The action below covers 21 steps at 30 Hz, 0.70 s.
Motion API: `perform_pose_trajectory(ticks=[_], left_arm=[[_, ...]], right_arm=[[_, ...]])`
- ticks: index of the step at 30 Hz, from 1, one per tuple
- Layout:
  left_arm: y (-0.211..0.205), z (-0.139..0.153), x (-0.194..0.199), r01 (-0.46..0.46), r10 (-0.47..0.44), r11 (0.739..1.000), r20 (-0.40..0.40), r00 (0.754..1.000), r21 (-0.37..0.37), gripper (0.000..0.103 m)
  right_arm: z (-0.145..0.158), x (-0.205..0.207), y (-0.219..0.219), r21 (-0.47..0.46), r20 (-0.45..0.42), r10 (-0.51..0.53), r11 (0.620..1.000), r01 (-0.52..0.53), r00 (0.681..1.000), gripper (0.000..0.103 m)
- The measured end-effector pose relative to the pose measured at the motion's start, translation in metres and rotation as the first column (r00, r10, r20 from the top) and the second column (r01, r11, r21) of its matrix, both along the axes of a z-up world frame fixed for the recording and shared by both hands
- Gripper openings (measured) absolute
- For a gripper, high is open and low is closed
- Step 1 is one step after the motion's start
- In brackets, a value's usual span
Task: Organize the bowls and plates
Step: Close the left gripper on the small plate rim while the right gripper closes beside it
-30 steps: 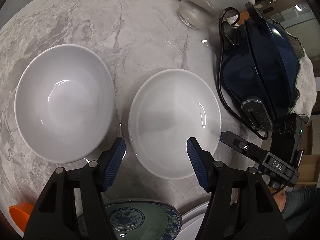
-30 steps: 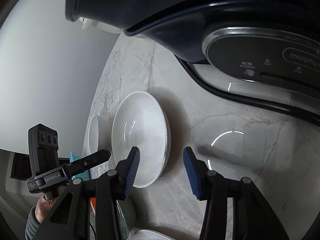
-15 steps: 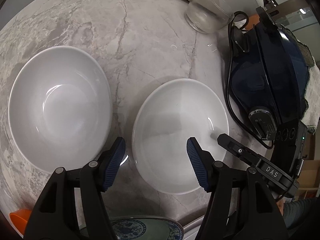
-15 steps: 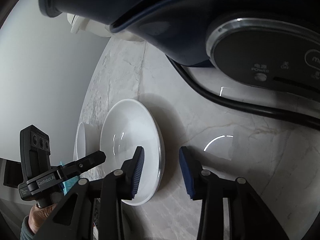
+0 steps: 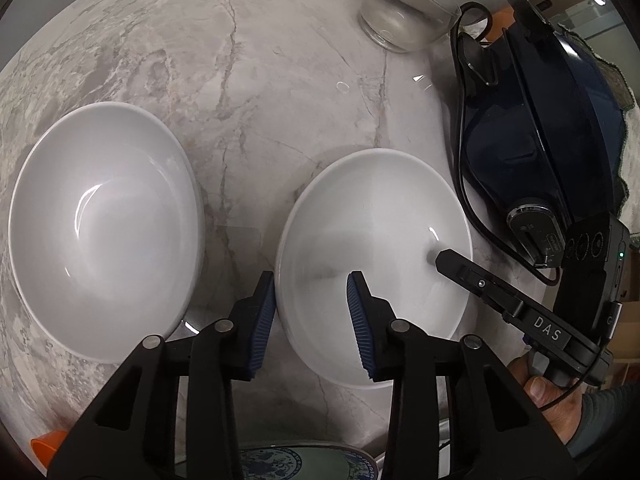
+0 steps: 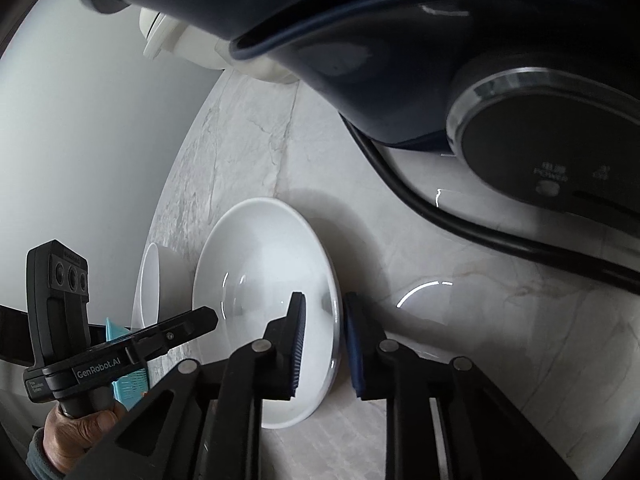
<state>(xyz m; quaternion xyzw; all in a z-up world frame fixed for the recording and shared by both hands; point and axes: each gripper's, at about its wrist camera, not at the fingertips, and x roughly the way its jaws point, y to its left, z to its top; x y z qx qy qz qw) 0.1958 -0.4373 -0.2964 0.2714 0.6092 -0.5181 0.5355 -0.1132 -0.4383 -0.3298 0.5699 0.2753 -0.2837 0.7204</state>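
Note:
Two white bowls sit on the marble counter. In the left wrist view the left bowl [image 5: 104, 236] lies at left and the right bowl [image 5: 376, 248] at centre. My left gripper [image 5: 312, 308] is open, its fingers straddling the right bowl's near-left rim. My right gripper [image 6: 324, 344] is open but narrow, its fingers on either side of the same bowl's [image 6: 256, 280] right rim. The right gripper also shows in the left wrist view [image 5: 444, 258] over the bowl's right edge. The far bowl [image 6: 154, 280] is partly hidden.
A dark blue cooker [image 5: 552, 128] with a black cord [image 6: 440, 220] stands close to the right. A clear glass [image 5: 404, 20] stands at the back. A patterned green plate [image 5: 296, 460] and an orange object [image 5: 48, 440] lie at the near edge.
Both grippers have moved in on the right bowl. The left jaws have narrowed around its left rim; the right jaws have narrowed around its right rim.

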Motion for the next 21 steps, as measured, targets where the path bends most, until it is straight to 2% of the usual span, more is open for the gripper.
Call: perform_pose_trajectory(ticks=[6,11,21], left_arm=[[-0.002,-0.001,-0.002,0.014,-0.014,1.0,0.024,1.0,0.014,0.031],[-0.003,-0.006,-0.007,0.029,-0.035,0.998,0.095,0.995,0.059,0.015],[-0.002,-0.005,-0.013,0.019,-0.03,0.997,0.138,0.99,0.08,0.009]], right_arm=[[0.002,-0.003,-0.002,-0.018,-0.02,0.006,1.0,-0.006,1.0,0.015],[0.005,-0.002,-0.001,-0.045,-0.048,0.028,0.999,-0.03,0.998,0.01],[0.008,0.0,-0.001,-0.085,-0.086,0.082,0.992,-0.089,0.993,0.009]])
